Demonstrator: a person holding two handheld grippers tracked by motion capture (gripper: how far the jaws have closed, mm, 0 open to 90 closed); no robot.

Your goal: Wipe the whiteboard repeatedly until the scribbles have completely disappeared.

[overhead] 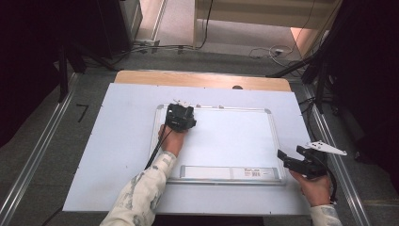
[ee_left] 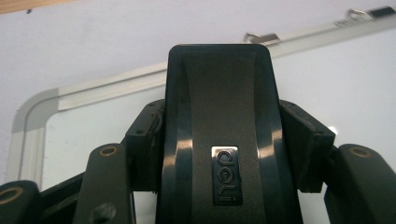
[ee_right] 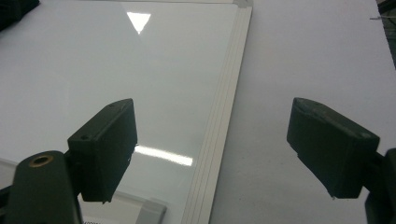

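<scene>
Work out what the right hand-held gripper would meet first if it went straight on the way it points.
Probably the whiteboard: the right hand-held gripper, open and empty, straddles the frame along that board's edge, though its height above is unclear.

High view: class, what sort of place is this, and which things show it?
Probably a lab or workshop set up for recording, not a classroom. A whiteboard lies flat on a covered table, cables trail across the grey floor, and dark stands flank the table.

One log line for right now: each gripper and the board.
left gripper: shut on eraser | right gripper: open | whiteboard: flat on table
</scene>
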